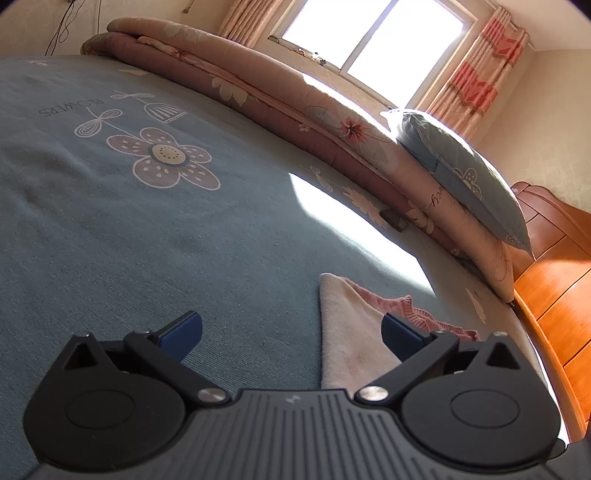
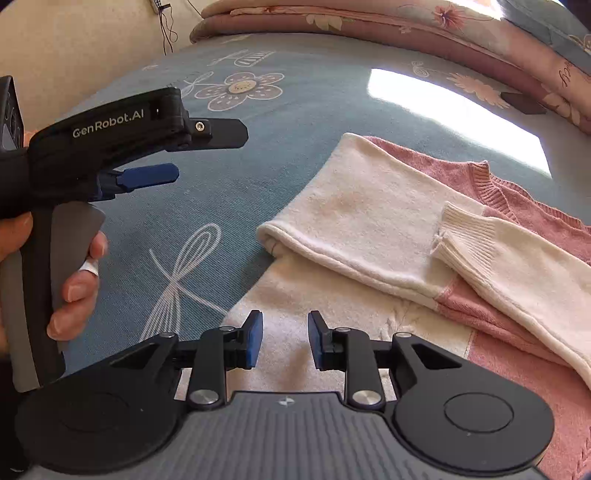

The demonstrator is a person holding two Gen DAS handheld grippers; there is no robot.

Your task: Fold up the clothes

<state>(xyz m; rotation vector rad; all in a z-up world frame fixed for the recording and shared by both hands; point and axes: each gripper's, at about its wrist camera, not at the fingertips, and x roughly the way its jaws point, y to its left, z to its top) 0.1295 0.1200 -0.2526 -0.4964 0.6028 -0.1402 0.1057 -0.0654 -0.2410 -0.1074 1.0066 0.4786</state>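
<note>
1. pink and cream sweater [image 2: 424,229] lies flat on the bed [image 2: 295,122], near the bed's headboard-side edge, both cream sleeves folded across the body.
2. upper sleeve [image 2: 351,214] runs diagonally over the chest; the ribbed cuff [image 2: 465,232] of the other sleeve rests on top of it, near the pink collar [image 2: 484,181].
3. right tongs [image 2: 285,339] hover over the cream lower part of the sweater, pads partly spread, nothing between them, not pinching fabric.
4. left tongs [image 1: 291,330] spread wide, empty, over the blue bed cover just beside the sweater's cream edge [image 1: 347,332].
5. in the right wrist view the left tongs [image 2: 210,151] show from the side, held by a hand [image 2: 74,280] on the grey grip, off the sweater's left edge, above the bed.
6. folded floral quilt [image 1: 258,85] lies along the far edge of the bed, blue pillow [image 1: 465,173] leaning on it.
7. small dark object [image 1: 393,218] sits on the bed beside the quilt; cannot tell what it is.
8. wooden headboard [image 1: 554,288] at the right, window [image 1: 373,33] with pink curtains behind.
9. sun patch [image 2: 454,110] falls on the bed beyond the sweater.
</note>
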